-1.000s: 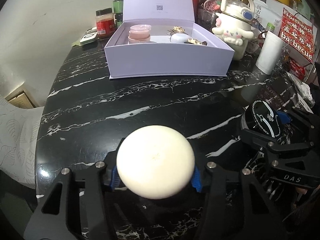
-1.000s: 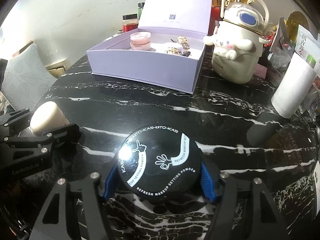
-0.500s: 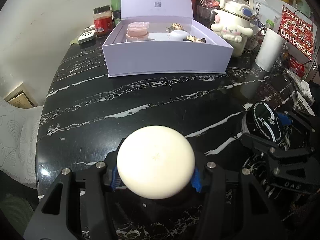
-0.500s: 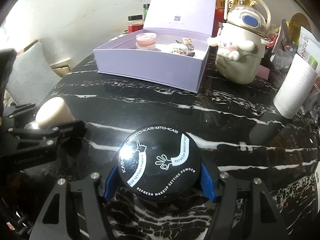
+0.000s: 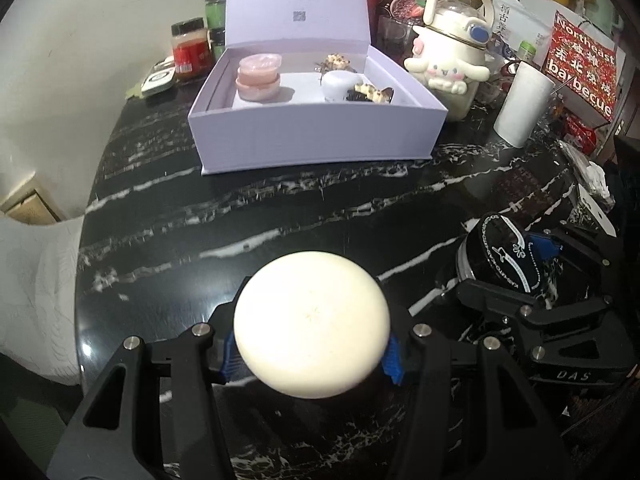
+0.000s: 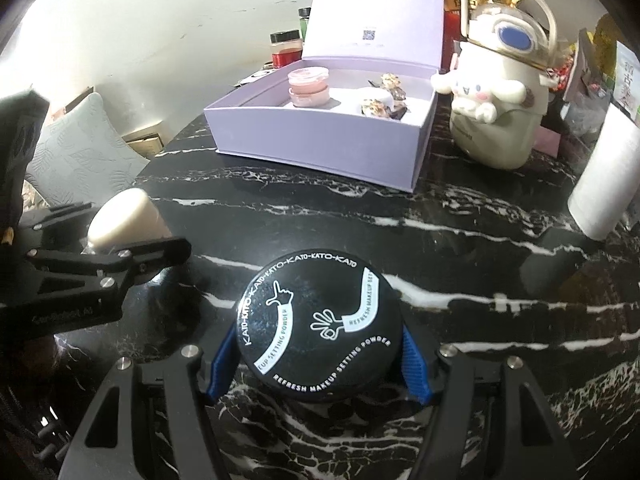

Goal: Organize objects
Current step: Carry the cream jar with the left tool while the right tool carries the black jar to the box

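Observation:
My left gripper [image 5: 312, 354] is shut on a round cream-coloured puff [image 5: 311, 322], held above the black marble table; it also shows in the right wrist view [image 6: 120, 220]. My right gripper [image 6: 320, 356] is shut on a black setting powder jar [image 6: 320, 324] with white lettering; it shows at the right of the left wrist view [image 5: 504, 252]. An open lilac box [image 5: 316, 140] stands at the far middle of the table, lid up. Inside are two stacked pink jars [image 5: 258, 76], a white round item [image 5: 340, 84] and hair clips [image 5: 374, 92].
A white cartoon-dog kettle [image 5: 448, 64] and a white paper roll [image 5: 522, 102] stand right of the box. Spice jars [image 5: 188, 48] and a tin [image 5: 158, 80] sit at the back left. A red barbecue sign [image 5: 584, 60] and clutter line the right. A cushioned chair [image 6: 80, 160] is left.
Both grippers have risen and moved a little toward the lilac box, each still holding its item. The inside of the box shows more.

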The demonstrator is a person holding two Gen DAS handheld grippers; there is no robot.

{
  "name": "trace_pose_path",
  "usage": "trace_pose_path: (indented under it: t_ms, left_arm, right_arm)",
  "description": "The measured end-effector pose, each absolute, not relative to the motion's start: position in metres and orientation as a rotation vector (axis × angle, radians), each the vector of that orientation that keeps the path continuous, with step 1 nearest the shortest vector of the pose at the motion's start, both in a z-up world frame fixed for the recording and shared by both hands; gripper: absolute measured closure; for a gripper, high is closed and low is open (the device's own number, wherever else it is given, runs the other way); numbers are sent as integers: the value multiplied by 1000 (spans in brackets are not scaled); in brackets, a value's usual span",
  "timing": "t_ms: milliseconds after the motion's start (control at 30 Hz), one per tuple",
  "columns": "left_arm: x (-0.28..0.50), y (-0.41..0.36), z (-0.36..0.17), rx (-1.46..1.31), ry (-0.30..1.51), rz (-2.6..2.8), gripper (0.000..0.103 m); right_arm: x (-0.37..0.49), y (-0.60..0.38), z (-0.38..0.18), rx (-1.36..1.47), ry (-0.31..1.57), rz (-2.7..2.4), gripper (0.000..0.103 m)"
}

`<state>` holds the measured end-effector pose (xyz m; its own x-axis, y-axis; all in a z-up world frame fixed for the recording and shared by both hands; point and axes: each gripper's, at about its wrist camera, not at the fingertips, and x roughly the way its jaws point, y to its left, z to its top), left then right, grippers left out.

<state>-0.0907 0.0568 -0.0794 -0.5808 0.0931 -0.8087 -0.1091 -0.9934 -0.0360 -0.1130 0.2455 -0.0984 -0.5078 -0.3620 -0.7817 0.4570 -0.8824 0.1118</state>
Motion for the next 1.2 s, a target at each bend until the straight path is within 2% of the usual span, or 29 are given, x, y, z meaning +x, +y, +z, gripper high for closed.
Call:
trace_pose_path:
  t_ms: [367,1067,1200]
  left_arm:
    - [-119,73,-45,-1271,144,2685,51]
    - [-193,45,0,-1193,99,2798,51]
    - [-207,37,1,-1187,162,2856,51]
  right_arm:
    - [-136,245,-71,1151,210,-2425,34]
    - [-205,217,-10,965,343,-2462,34]
    - [-216,206,-8,959,342,-2447,34]
